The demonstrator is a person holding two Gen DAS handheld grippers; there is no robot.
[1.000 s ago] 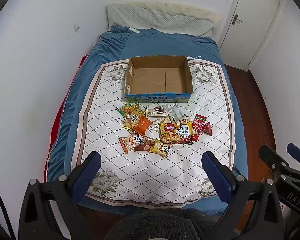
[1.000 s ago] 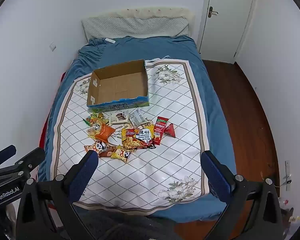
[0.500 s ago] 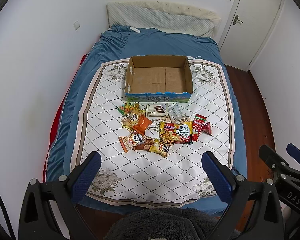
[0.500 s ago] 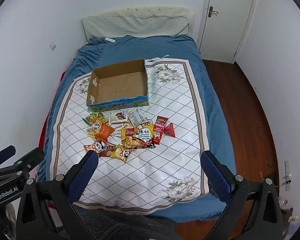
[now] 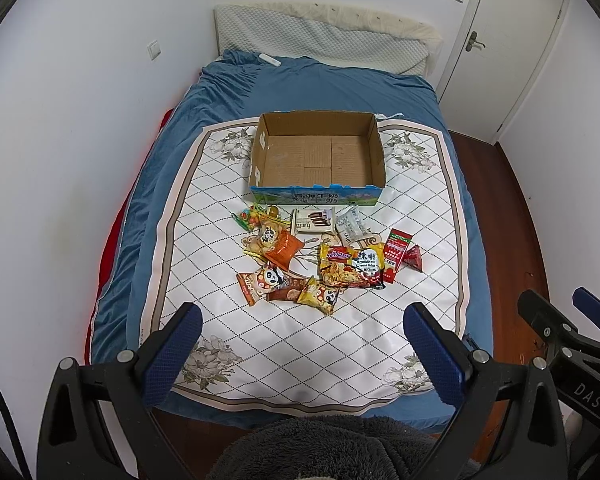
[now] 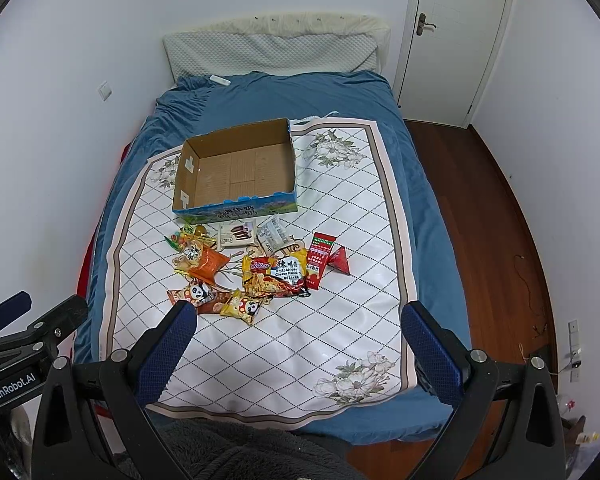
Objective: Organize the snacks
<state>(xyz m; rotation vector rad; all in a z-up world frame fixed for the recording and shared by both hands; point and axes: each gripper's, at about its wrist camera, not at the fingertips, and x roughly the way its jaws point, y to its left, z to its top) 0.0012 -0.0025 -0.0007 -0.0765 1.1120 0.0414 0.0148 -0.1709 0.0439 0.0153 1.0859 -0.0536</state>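
Two grippers, left gripper and right gripper, are hovering with jaws spread and empty; snack packets are lying ahead, just before the empty cardboard box, roughly equidistant.

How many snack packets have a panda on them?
2, both at the pile's near edge: the orange panda packet on the left, the yellow panda packet right of it. Others may be hidden.

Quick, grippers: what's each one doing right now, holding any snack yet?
Left gripper: open, holding nothing, above the near end of the bed.
Right gripper: open, holding nothing, also short of the snacks.
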